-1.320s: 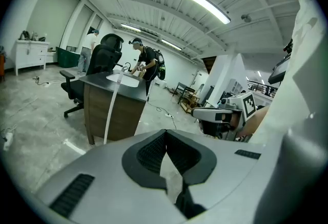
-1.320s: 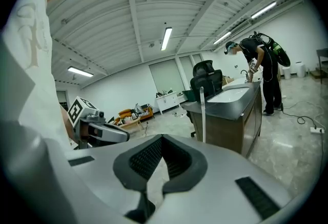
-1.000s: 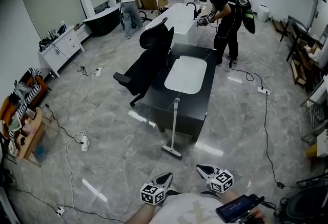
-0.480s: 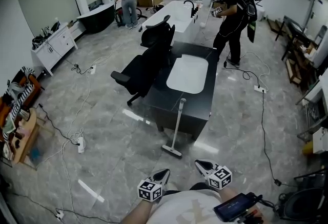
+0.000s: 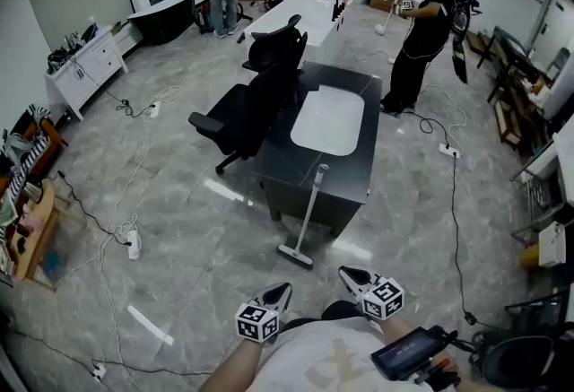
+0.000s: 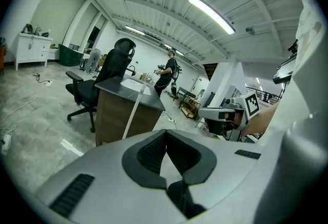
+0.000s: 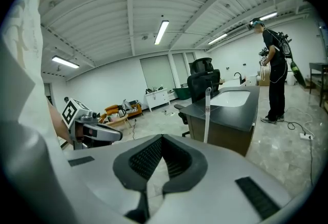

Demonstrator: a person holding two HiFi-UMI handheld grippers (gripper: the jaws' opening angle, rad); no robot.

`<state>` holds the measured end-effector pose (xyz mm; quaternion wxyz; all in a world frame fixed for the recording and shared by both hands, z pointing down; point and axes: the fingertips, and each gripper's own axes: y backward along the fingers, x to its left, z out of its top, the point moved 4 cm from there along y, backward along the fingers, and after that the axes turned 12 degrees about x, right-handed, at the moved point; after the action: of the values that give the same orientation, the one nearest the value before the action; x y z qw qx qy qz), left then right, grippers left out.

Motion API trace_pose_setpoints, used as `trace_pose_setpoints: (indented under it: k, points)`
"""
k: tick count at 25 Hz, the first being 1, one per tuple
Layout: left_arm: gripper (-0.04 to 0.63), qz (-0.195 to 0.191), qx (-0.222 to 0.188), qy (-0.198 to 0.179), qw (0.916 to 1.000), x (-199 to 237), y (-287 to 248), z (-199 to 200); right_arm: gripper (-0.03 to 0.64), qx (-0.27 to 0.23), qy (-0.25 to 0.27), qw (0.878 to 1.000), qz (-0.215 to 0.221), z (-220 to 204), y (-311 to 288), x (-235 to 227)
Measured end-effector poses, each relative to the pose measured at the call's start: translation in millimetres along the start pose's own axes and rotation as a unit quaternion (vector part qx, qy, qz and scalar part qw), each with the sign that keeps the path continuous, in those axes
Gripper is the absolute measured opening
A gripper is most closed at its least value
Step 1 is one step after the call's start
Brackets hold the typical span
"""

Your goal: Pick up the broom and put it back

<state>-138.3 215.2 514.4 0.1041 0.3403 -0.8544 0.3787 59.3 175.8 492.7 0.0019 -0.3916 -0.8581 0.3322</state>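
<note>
A white broom (image 5: 307, 215) leans upright against the front of a dark counter (image 5: 296, 166), its head on the floor; it also shows as a pale stick in the left gripper view (image 6: 134, 109) and in the right gripper view (image 7: 207, 115). Both grippers are held close to my body, well short of the broom. My left gripper (image 5: 282, 290) (image 6: 166, 146) is shut with nothing in it. My right gripper (image 5: 343, 274) (image 7: 163, 154) is shut and empty too.
The counter holds a white basin (image 5: 328, 118); a black office chair (image 5: 251, 103) stands at its left. Cables and power strips (image 5: 133, 242) lie on the marble floor. A person (image 5: 429, 22) stands beyond the counter, another (image 5: 220, 0) at the far back.
The whole scene has shifted: I have come nearer the counter and broom. The standing person moved to the right, the far person further away. Both grippers stay shut.
</note>
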Motion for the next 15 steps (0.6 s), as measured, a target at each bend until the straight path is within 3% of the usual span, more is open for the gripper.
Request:
trace_pose_setpoints:
  k: [15]
  points:
    - [0.011, 0.013, 0.026, 0.011, 0.9995, 16.1, -33.7, 20.9, 0.017, 0.015, -0.026, 0.999, 0.014, 6.4, -26.5, -46.7]
